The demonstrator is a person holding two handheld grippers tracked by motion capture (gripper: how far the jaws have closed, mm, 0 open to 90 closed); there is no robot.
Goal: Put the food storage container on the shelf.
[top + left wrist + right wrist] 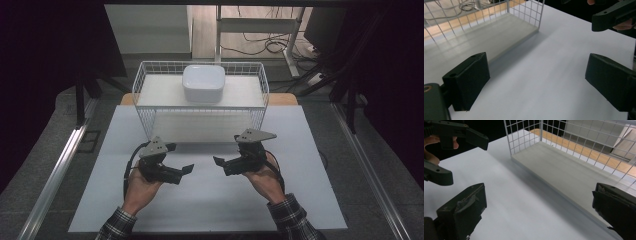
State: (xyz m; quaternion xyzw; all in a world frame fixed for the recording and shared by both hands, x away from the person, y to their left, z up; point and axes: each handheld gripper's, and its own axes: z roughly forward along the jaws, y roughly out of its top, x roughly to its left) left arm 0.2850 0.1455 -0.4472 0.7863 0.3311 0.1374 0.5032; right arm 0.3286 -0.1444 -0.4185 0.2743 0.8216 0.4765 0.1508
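The left gripper (pixel 182 169) sits in the person's left hand (pixel 141 189) low over the white mat (pixel 210 200), its jaws wide apart with nothing between them; in the left gripper view bare mat lies between the two black jaws, and they touch nothing. The right gripper (pixel 219 162) is held the same way in the right hand (pixel 263 177), jaws spread wide and empty, and the right gripper view shows bare mat and the basket's near edge between them. The two grippers face each other, tips turned inward, near one another but apart; each shows at the upper edge of the other's own view. Just beyond them stands a white wire basket (pixel 145 120), its near wall close to both grippers and not touched by either. In the left gripper view the basket (pixel 529 15) stands up and to the left of the jaws; in the right gripper view the basket (pixel 524 137) runs from the top centre off to the right. On top of the basket, toward its far side and roughly centred, rests a white bowl (pixel 203 83), well apart from both grippers.
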